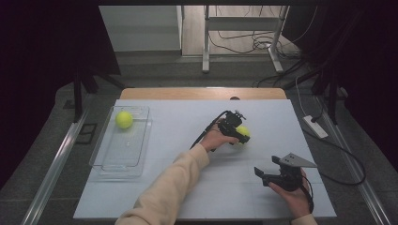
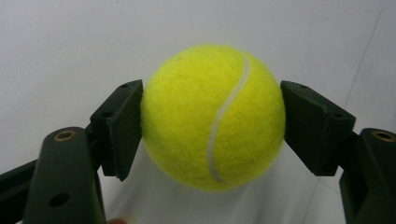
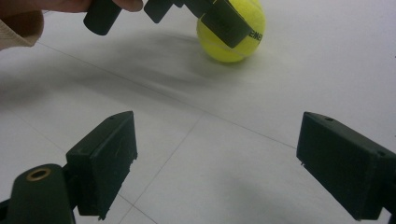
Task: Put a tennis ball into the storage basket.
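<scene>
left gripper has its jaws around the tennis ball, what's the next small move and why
Probably lift the left gripper straight up a little. Its jaws sit on both sides of the tennis ball, which rests on the table. The tray holding a second ball looks like the destination.

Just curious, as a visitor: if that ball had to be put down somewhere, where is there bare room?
The clear tray is bare except one ball at its far end. The mat between tray and sleeve is free. It is crowded around the left tool on the second ball and near the right tool.
</scene>
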The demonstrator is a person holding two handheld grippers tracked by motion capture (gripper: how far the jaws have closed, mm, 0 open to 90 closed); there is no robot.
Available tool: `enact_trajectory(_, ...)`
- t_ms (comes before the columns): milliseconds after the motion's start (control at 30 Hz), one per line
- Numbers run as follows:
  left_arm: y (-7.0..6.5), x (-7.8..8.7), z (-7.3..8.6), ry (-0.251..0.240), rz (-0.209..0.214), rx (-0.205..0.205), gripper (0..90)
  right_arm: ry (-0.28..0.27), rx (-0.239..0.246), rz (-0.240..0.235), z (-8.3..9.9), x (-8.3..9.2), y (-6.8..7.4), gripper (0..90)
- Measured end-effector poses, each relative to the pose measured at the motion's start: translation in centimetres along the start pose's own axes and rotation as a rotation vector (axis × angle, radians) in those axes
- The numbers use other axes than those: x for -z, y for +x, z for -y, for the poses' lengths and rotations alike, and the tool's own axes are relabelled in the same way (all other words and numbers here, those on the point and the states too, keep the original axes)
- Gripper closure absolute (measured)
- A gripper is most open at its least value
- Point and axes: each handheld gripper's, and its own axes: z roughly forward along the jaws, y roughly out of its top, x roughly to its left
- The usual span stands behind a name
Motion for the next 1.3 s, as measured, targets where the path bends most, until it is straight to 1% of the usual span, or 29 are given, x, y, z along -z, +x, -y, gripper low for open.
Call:
enact_trajectory(33, 0.0, 0.0, 0.0, 0.000, 0.000, 0.000, 27.1, 0.000, 0.000, 0.000, 0.0, 0.0, 0.0, 12.4)
enact_trajectory(67, -0.3, 0.3, -0.1, -0.014, 0.006, -0.001, 27.2, -0.001, -0.001, -0.001, 0.0, 0.0, 0.0, 12.4)
enact_trajectory(167, -0.5, 0.8, -0.3, -0.026, 0.013, -0.015, 27.2, -0.004, -0.001, -0.001, 0.0, 0.0, 0.0, 12.4)
enact_trajectory(233, -0.7, 1.1, -0.4, -0.027, 0.011, -0.025, 27.2, -0.005, -0.003, 0.001, 0.0, 0.1, -0.1, 12.4)
enact_trajectory(333, -0.8, 1.5, -0.4, -0.036, 0.005, -0.027, 27.2, -0.004, -0.002, 0.001, 0.0, 0.1, 0.0, 12.4)
enact_trajectory(500, -0.8, 2.2, -0.2, -0.060, 0.003, -0.023, 27.2, -0.003, 0.000, 0.001, 0.0, 0.0, 0.0, 12.4)
enact_trajectory(700, -0.6, 2.8, 0.1, -0.068, -0.005, -0.019, 27.2, -0.003, 0.001, 0.002, 0.0, 0.0, 0.0, 12.4)
enact_trajectory(800, -0.6, 3.1, 0.2, -0.077, -0.008, -0.018, 27.2, -0.001, 0.004, 0.004, 0.0, 0.0, 0.0, 12.4)
enact_trajectory(867, -0.6, 3.4, 0.3, -0.092, -0.009, -0.011, 27.1, -0.002, 0.003, 0.005, 0.0, 0.0, 0.0, 12.4)
enact_trajectory(967, -0.6, 3.6, 0.5, -0.094, -0.012, -0.015, 27.2, -0.003, 0.001, 0.007, 0.0, 0.0, 0.0, 12.4)
enact_trajectory(1100, -0.3, 4.0, 0.8, -0.101, -0.021, 0.002, 27.1, -0.009, 0.002, 0.003, -0.2, -0.1, 0.0, 12.4)
enact_trajectory(1167, -0.3, 4.1, 0.9, -0.104, -0.022, 0.002, 27.1, -0.009, 0.002, 0.003, -0.2, -0.1, 0.1, 12.4)
enact_trajectory(1233, -0.2, 4.5, 1.0, -0.109, -0.027, -0.002, 27.1, -0.009, 0.005, 0.002, -0.3, -0.1, 0.1, 12.4)
enact_trajectory(1300, -0.1, 4.9, 1.2, -0.124, -0.031, -0.003, 27.1, -0.009, 0.003, 0.003, -0.3, -0.1, 0.0, 12.4)
